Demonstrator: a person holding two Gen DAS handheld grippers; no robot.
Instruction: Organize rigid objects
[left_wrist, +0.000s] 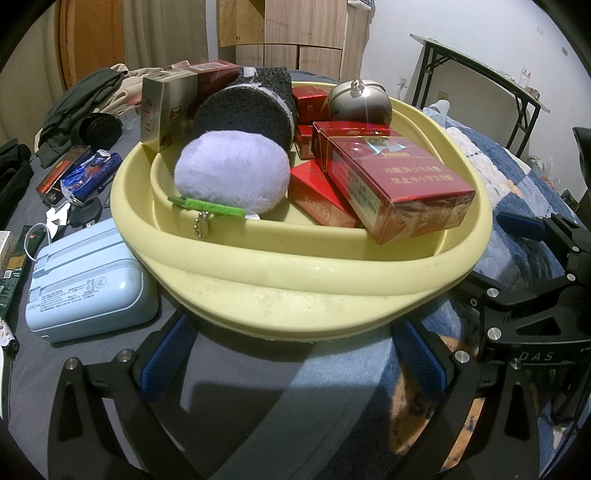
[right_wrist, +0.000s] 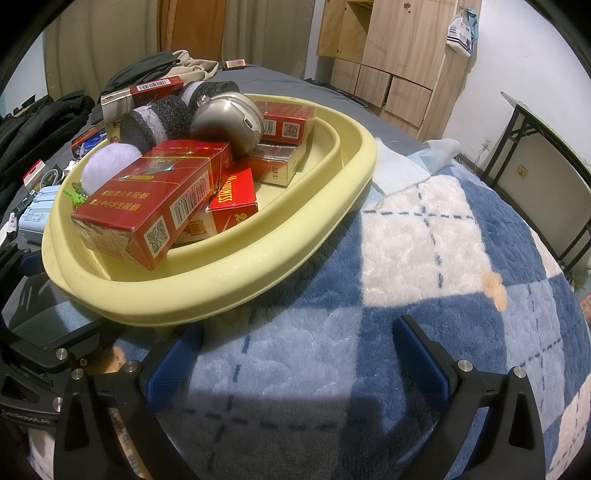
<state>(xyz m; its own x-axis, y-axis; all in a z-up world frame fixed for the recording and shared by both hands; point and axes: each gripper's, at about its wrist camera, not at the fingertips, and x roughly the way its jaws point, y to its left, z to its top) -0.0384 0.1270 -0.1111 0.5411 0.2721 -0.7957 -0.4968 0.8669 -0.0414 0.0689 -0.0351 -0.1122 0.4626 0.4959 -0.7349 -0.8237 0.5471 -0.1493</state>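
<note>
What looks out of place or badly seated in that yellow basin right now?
The big red carton lies tilted, its corner propped on the yellow basin rim instead of sitting flat inside. The fluffy pom-pom and rolled sock are soft things among rigid boxes.

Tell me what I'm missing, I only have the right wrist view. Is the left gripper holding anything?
Observer: No. The left gripper is open and empty, just in front of the basin.
Operator: What's on the basin's left?
Observer: A pale blue case lies right beside it.
Operator: Does anything hang over the inner rim?
Observer: Yes, a ball chain hangs from the green tag.
</note>
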